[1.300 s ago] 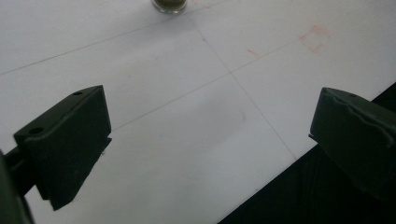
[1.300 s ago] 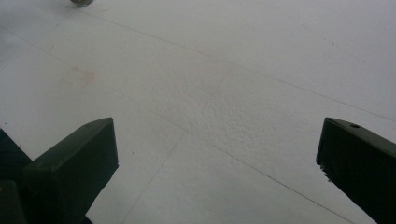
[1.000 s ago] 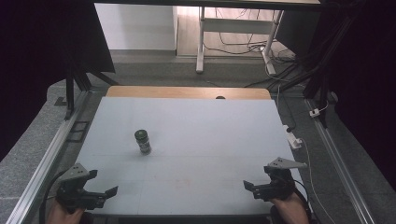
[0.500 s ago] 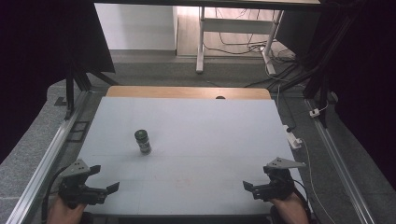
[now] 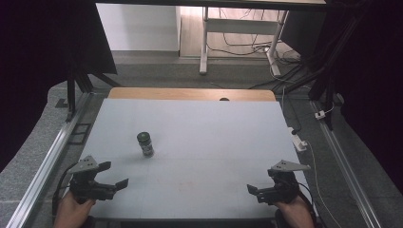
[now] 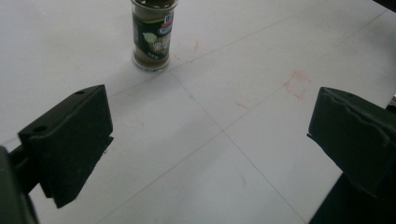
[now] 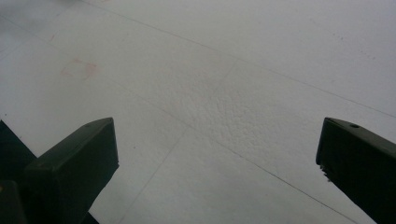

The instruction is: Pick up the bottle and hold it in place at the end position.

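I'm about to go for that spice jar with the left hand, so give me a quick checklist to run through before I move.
1. Spice jar upright on the table: ok.
2. Left tongs open wide enough for the jar: ok, jaws stand far apart in the left gripper view.
3. Path from left tongs to jar free of other things: ok.
4. Jar centred between the left jaws: not ok, it sits toward the left jaw in the left gripper view.
5. Right tongs out of the way: ok, open at the table's near right corner.
6. Jar lid shut tight: cannot tell.
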`<state>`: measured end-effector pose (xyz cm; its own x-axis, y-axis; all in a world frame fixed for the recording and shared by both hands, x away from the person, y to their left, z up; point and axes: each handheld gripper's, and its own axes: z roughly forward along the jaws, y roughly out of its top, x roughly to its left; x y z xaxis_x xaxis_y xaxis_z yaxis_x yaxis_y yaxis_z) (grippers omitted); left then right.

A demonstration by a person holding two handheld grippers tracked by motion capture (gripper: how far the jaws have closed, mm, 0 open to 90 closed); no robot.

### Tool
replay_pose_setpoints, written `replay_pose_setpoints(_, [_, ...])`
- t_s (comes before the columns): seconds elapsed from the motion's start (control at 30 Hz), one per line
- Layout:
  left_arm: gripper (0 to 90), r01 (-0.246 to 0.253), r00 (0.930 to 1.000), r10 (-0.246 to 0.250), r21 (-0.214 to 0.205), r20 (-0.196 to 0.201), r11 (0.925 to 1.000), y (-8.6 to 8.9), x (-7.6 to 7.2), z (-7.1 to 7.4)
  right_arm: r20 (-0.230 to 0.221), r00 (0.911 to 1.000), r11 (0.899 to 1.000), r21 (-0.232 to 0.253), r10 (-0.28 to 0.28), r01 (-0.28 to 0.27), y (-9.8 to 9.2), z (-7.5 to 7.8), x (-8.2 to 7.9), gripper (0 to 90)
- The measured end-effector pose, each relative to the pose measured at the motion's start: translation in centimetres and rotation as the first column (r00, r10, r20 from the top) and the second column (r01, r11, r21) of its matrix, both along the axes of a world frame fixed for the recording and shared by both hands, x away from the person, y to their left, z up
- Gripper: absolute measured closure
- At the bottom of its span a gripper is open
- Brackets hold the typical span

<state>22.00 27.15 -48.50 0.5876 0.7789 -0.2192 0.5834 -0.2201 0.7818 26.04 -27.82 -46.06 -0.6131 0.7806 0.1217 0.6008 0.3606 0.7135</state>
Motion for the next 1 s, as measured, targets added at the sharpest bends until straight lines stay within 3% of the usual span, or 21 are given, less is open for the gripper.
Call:
replay_pose_setpoints(0.13, [0.0, 0.009, 0.9999, -0.009, 0.023, 0.009, 0.9997, -0.6, 1.0, 0.2, -0.002, 1.0000, 1.000, -0.006, 0.003, -0.003, 0.0, 0.0, 0.0, 0.0])
replay_pose_setpoints(0.3, [0.0, 0.000, 1.0000, 0.000, 0.010, -0.005, 0.9999, -1.0, 2.3, 0.3, -0.007, 1.0000, 1.000, -0.009, 0.005, -0.005, 0.1, 0.0, 0.0, 0.0])
replay_pose_setpoints(0.57, [0.0, -0.024, 0.9996, 0.025, 0.062, -0.013, 0.9978, -1.8, 4.4, 0.1, -0.007, 1.0000, 1.000, -0.013, 0.007, -0.007, 0.2, -0.1, 0.0, 0.0])
replay_pose_setpoints(0.77, [0.0, 0.000, 0.9999, 0.000, 0.062, -0.012, 0.9981, -2.1, 5.9, -0.2, -0.008, 0.9999, 1.000, -0.014, 0.008, -0.009, 0.2, -0.1, 0.1, 0.0])
replay_pose_setpoints(1.0, [0.0, 0.000, 1.0000, 0.001, 0.090, -0.007, 0.9959, -2.8, 8.0, -0.7, -0.011, 0.9999, 1.000, -0.019, 0.011, -0.011, 0.1, -0.1, 0.1, 0.0])
